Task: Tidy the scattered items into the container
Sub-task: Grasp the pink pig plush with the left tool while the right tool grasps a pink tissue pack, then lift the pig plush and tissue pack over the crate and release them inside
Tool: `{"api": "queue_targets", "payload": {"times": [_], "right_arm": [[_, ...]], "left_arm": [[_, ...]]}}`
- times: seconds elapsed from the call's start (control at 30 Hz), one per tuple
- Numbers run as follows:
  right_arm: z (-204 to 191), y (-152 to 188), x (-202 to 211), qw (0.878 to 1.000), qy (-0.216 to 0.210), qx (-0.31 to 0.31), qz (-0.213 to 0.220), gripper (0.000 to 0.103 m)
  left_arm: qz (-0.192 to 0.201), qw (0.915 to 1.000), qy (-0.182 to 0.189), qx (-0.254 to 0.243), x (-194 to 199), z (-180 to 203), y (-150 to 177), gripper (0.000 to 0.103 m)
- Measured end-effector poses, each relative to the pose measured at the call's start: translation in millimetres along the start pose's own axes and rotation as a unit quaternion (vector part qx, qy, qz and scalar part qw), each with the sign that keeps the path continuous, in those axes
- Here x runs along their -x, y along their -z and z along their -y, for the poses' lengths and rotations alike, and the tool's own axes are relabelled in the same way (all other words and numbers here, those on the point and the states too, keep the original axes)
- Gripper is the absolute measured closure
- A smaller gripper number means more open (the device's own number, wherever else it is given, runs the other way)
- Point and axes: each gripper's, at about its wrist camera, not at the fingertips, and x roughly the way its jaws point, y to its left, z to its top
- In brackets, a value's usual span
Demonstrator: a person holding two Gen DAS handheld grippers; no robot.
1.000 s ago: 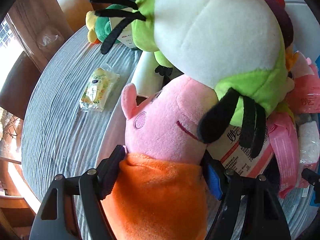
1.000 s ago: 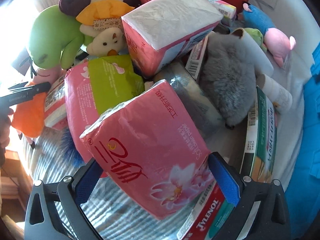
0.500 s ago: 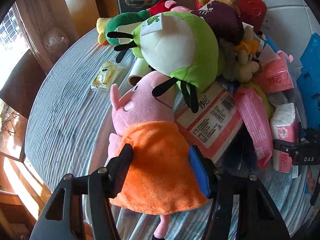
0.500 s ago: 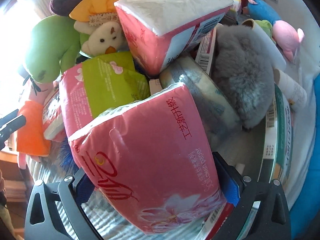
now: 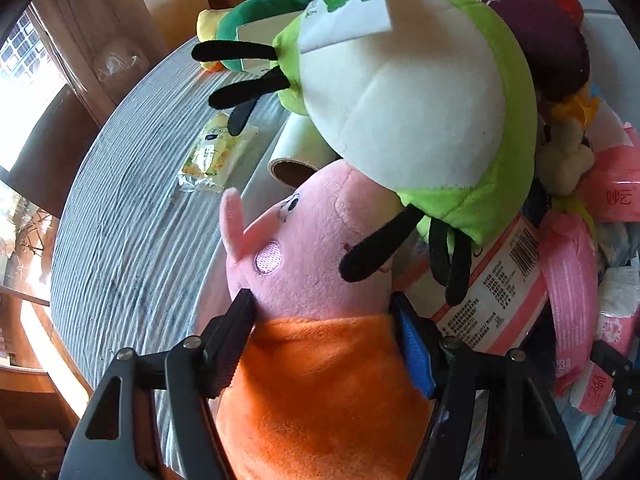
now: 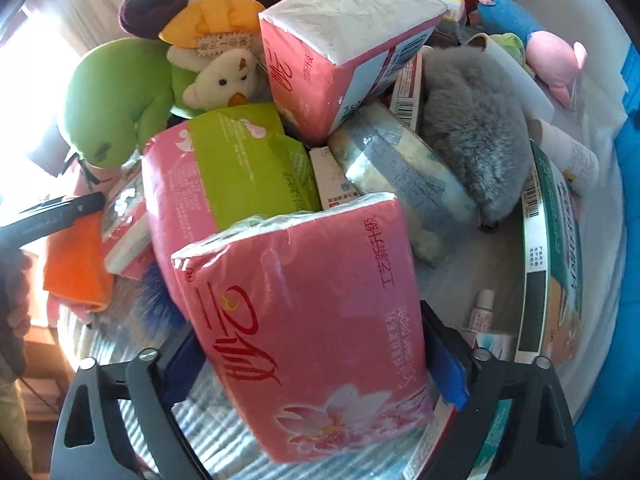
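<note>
The left hand-held gripper point(image 5: 324, 320) is set around a pink pig plush point(image 5: 304, 256) in an orange dress, at the join of head and dress; both pads look pressed into the fabric, though the jaws are easing apart at this moment, so the hold is judged loose. The pig lies at the near left edge of a heap on the striped table point(image 5: 120, 240), with its snout tucked under a green and white plush point(image 5: 408, 100) that rests on it. The right hand-held gripper point(image 6: 312, 364) is placed around a pink tissue pack point(image 6: 304, 312) at the near side of the same heap, and its jaws are closing on the pack; whether the pads already bear on the wrapper cannot be told, since the pack hides the left pad almost wholly. The container meant by the task cannot be made out with certainty in either view. The pig is judged light and soft: it will give under the pads and flop at both ends, so the neck or upper body, where it is now straddled, is the sound place to take it, and it should be drawn out from under the green plush rather than lifted straight. The tissue pack is likewise light and squashy, but its film wrapper is slick, so it is best taken across its narrow sides near the middle.
</note>
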Motion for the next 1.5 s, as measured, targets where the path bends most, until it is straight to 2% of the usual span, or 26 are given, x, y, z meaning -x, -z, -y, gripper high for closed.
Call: {"api": "queue_targets", "payload": {"times": [0.07, 0.2, 0.37, 0.47, 0.67, 0.9, 1.2, 1.5], "right_arm": [[-2.8, 2.6, 7.8, 1.000, 0.000, -0.005, 0.009, 0.016], [-10.3, 10.7, 35.4, 0.999, -0.003, -0.003, 0.033, 0.016], [-24.9, 14.2, 75.4, 0.998, 0.000, 0.004, 0.066, 0.016], [-44.7, 0.4, 98.8, 0.996, -0.001, 0.006, 0.092, 0.016], [-80.2, -31.4, 145.9, 0.987, 0.017, 0.003, 0.160, 0.016], [-107.1, -20.4, 218.1, 0.969, 0.056, -0.022, 0.238, 0.016], [-112.3, 0.9, 293.6, 0.944, 0.109, -0.078, 0.302, 0.016], [-85.9, 33.2, 365.4, 0.921, 0.149, -0.112, 0.343, 0.016]], "left_arm": [[0.010, 0.9999, 0.012, 0.001, 8.6, -3.2, 6.4, 0.046], [0.038, 0.9986, 0.036, 0.004, 36.3, -10.8, 22.8, 0.048], [0.108, 0.9928, 0.053, -0.006, 96.0, -17.2, 32.6, 0.048], [0.150, 0.9864, 0.066, -0.011, 133.6, -19.9, 28.7, 0.049], [0.224, 0.9696, 0.093, -0.032, 190.6, -27.5, 7.2, 0.049], [0.286, 0.9445, 0.141, -0.080, 249.6, -12.1, 2.2, 0.049], [0.330, 0.9112, 0.200, -0.144, 298.9, 25.3, 9.1, 0.049], [0.350, 0.8867, 0.234, -0.192, 335.9, 86.0, 20.5, 0.049]]}}
